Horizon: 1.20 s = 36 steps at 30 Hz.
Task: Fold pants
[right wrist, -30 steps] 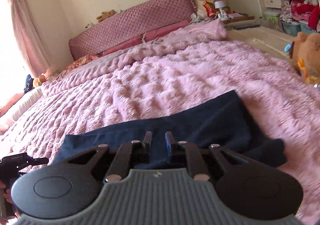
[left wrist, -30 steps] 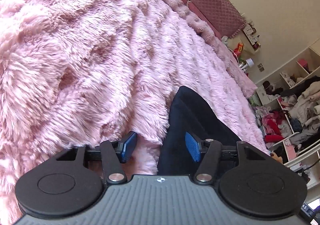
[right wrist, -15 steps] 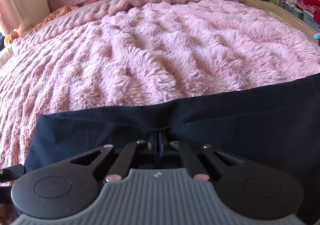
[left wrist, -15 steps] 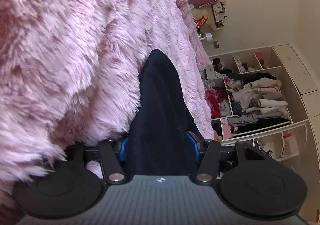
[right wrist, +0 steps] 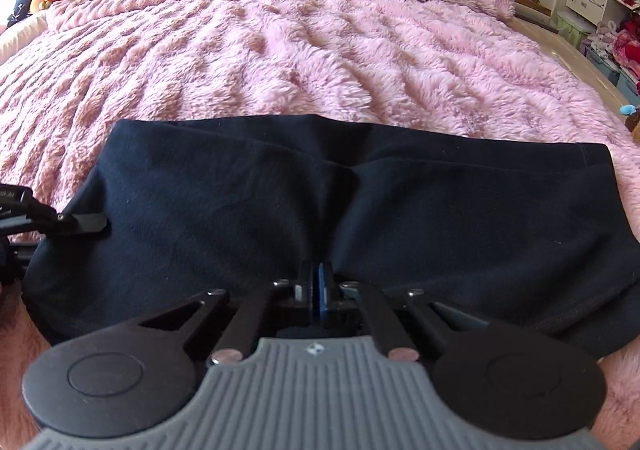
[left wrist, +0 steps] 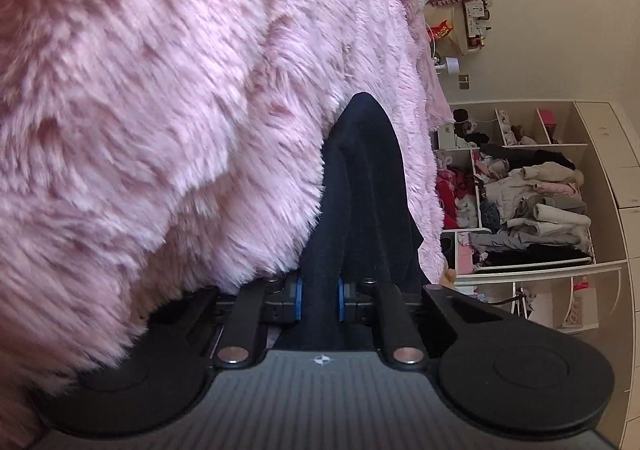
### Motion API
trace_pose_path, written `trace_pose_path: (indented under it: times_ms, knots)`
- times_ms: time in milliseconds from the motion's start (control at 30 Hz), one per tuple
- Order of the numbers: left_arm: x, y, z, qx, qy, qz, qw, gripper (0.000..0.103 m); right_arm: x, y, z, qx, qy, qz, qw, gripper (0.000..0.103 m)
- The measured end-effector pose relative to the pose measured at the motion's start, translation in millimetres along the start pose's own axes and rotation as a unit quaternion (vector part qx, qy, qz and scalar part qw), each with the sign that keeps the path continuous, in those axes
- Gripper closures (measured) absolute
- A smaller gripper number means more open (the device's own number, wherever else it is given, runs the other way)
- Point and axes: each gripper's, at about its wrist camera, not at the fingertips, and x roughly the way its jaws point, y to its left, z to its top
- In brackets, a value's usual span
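So far my right gripper (right wrist: 318, 290) is clamped on the navy pants (right wrist: 248, 209); my left gripper (left wrist: 319, 298) is closing on one end, fold not yet made.

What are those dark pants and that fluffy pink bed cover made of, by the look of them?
Pants: likely a soft cotton-type knit, matte navy; they drape limply, with a stitched hem at the edge.
Bed cover: apparently synthetic faux fur or plush, with long shaggy pile in wavy ridges and a slight sheen.
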Motion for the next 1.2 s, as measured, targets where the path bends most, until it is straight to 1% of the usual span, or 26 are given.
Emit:
trace_pose_path:
  times_ms: [167,233,300,367,400,500,567,633,667,700,767,867,933,1000,1133,1167,1200]
  knots:
    - [0.4,-13.3,-6.6,0.024,-0.012,0.037,0.9990,0.086,-12.0,3.2,-10.4,-0.017,0.005,0.000,1.000,0.103]
    - [-4.9,-19.2,-10.8,0.015,-0.022,0.049,0.9984,0.090,-16.2,1.6,-13.3,-0.016,0.007,0.008,1.000,0.103]
    - [-11.4,-35.6,-16.8,0.039,-0.035,0.073,0.9959,0.091,-19.3,-1.8,-17.5,-0.008,0.015,0.022,1.000,0.103]
    - [-14.8,-61.9,-29.6,0.083,-0.051,0.121,0.9879,0.092,-23.2,-6.3,-23.8,-0.001,0.016,0.034,0.999,0.103]
    - [-15.0,-72.5,-33.8,0.096,-0.056,0.137,0.9843,0.092,-25.6,-8.4,-28.0,-0.002,0.014,0.039,0.999,0.103]
    - [-17.5,-105.2,-46.6,0.108,-0.072,0.182,0.9747,0.093,-34.3,-16.5,-36.3,-0.002,0.015,0.056,0.998,0.103]
    - [-19.2,-126.8,-53.0,0.122,-0.082,0.194,0.9699,0.093,-41.7,-28.8,-38.3,0.014,0.021,0.080,0.996,0.103]
    - [-20.4,-148.1,-60.0,0.130,-0.092,0.195,0.9677,0.093,-49.4,-43.7,-39.6,0.028,0.022,0.104,0.994,0.102]
    - [-20.1,-157.8,-62.4,0.135,-0.094,0.198,0.9663,0.093,-51.9,-50.4,-40.5,0.033,0.025,0.116,0.992,0.100]
    - [-18.1,-169.2,-64.5,0.143,-0.096,0.204,0.9638,0.093,-53.9,-56.2,-41.8,0.038,0.028,0.119,0.992,0.095]
    - [-15.1,-185.7,-68.6,0.152,-0.102,0.212,0.9600,0.093,-57.9,-65.4,-44.2,0.046,0.023,0.108,0.993,0.092]
    - [-5.3,-206.1,-72.4,0.157,-0.097,0.238,0.9534,0.093,-64.7,-72.9,-47.6,0.038,0.011,0.110,0.993,0.091]
    - [5.9,-220.7,-74.6,0.159,-0.092,0.268,0.9456,0.093,-68.2,-78.2,-48.6,0.043,0.008,0.106,0.993,0.091]
    - [15.1,-237.4,-79.0,0.172,-0.090,0.290,0.9373,0.093,-71.6,-85.0,-48.2,0.053,0.007,0.103,0.993,0.091]
    - [27.8,-269.6,-89.9,0.184,-0.089,0.301,0.9315,0.093,-82.3,-99.3,-48.5,0.057,-0.009,0.106,0.993,0.090]
    - [32.8,-278.3,-92.4,0.187,-0.088,0.308,0.9287,0.093,-83.4,-103.3,-48.9,0.060,-0.011,0.108,0.992,0.089]
    - [38.4,-287.0,-95.7,0.192,-0.088,0.319,0.9239,0.093,-83.8,-110.5,-49.7,0.066,-0.012,0.115,0.991,0.089]
